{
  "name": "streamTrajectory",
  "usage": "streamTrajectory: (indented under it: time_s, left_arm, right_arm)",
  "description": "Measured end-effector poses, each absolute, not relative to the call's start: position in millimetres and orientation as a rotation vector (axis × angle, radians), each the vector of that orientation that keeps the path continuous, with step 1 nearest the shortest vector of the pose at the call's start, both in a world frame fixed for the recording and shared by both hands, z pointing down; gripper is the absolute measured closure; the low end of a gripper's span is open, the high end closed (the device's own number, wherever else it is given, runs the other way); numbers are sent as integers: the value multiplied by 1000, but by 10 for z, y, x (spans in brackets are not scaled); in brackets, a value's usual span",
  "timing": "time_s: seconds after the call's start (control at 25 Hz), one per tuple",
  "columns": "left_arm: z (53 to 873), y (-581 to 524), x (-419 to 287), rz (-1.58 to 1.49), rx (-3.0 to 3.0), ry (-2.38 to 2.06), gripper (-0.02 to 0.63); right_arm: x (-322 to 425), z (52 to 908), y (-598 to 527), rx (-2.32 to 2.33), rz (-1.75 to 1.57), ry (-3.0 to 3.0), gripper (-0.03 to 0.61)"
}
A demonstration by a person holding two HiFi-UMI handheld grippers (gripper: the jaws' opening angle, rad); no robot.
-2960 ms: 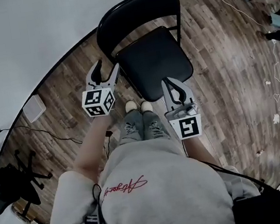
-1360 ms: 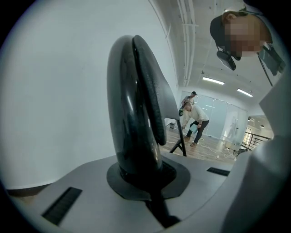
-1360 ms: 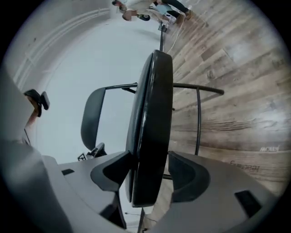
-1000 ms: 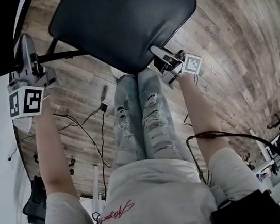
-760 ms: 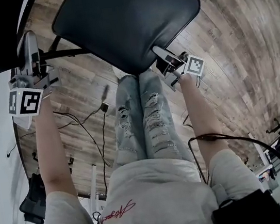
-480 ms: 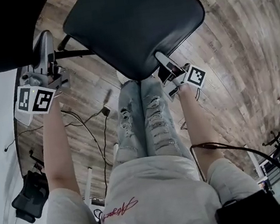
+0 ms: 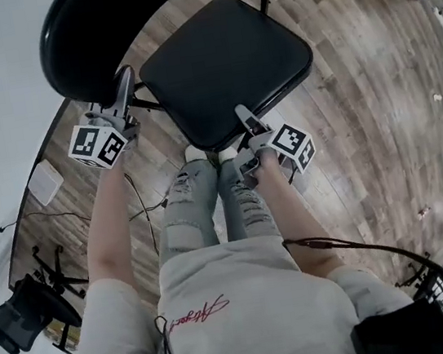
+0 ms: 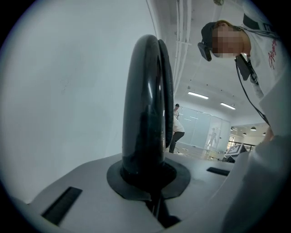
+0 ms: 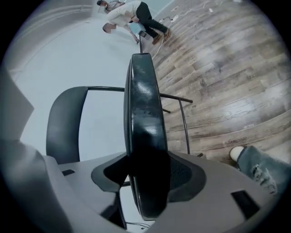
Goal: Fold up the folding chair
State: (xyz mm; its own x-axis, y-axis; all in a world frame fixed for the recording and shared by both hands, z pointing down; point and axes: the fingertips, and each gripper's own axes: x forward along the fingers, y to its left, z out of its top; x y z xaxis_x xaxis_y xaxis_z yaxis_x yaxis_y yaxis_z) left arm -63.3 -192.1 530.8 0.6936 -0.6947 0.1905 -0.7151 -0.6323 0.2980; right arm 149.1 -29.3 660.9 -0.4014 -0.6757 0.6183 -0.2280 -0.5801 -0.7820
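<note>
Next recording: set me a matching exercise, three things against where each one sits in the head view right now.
Things:
1. left gripper
2. right gripper
3. white square object

Places:
a. on the wooden floor, far left
b. at the black padded seat's front edge
c. at the black backrest's lower end

Pairs: 1-c, 2-b, 3-a

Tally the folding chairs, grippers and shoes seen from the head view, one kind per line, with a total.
Folding chair: 1
Grippers: 2 (left gripper, right gripper)
Shoes: 2
Total: 5
</note>
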Motion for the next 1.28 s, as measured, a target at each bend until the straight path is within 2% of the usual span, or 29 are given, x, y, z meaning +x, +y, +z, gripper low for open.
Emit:
streamTrajectory:
  time_s: [0.36, 0.56, 0.96, 1.12, 1.28]
  left_arm:
    - [5179, -2466, -814, 54, 2581, -1045, 598]
    - [5111, -2756, -997, 47, 2587, -967, 598]
    - [4950, -3477, -1351, -56, 2590, -819, 598]
    - [4872, -3641, -1255, -69, 2652, -713, 598]
    - [4781, -3768, -1282, -109, 2693, -628, 598]
  right_arm:
    - [1230, 6154, -1101, -1791, -2047, 1161, 337]
    - [983, 5855, -1541, -1741, -2047, 1092, 337]
    - [285, 5286, -2917, -1562, -2022, 1364, 414]
    - [149, 5219, -3256, -1531, -2002, 1448, 446]
    - [41, 5248, -3451, -1548, -1990, 1465, 446]
